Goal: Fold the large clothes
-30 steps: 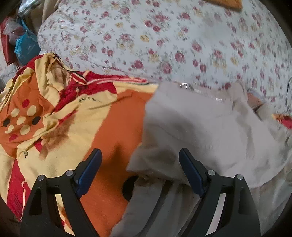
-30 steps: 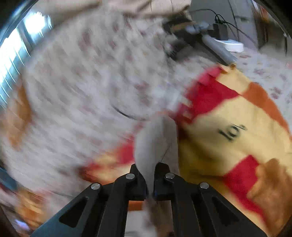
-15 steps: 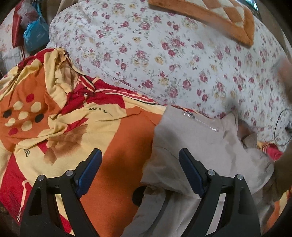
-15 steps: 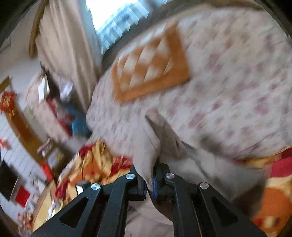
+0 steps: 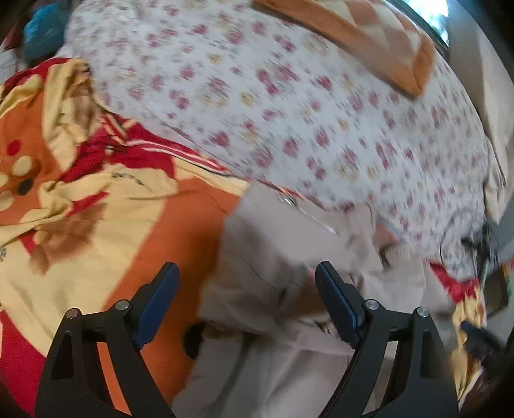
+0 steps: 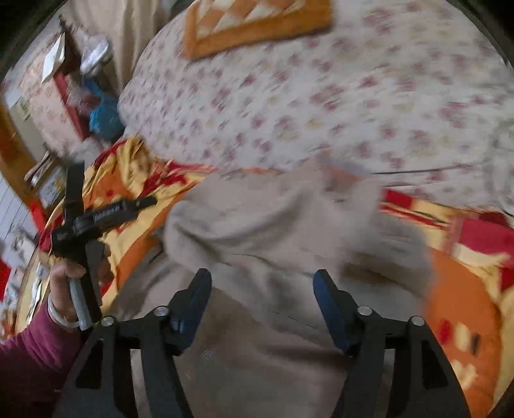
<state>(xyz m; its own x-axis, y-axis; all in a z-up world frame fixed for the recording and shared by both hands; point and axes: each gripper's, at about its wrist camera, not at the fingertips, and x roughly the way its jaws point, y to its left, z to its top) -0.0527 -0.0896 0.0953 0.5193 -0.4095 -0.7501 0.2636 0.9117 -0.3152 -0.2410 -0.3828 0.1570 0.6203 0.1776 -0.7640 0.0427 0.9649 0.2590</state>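
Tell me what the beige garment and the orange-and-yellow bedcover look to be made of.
Beige garment: seemingly a matte woven cloth, maybe cotton; it lies in soft rounded folds, without sheen. Orange-and-yellow bedcover: looks like thin printed cotton, matte, creasing into fine wrinkles. Blur leaves both uncertain.

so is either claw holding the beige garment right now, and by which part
Nothing is held. The right claw has just been opening and now stands open over the folded beige garment, pads clear of it. The left claw is open too.

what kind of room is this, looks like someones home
Most likely a bedroom in a home: a floral quilt heaped on a bed, an orange, red and yellow bedsheet under the beige garment, and curtains behind.
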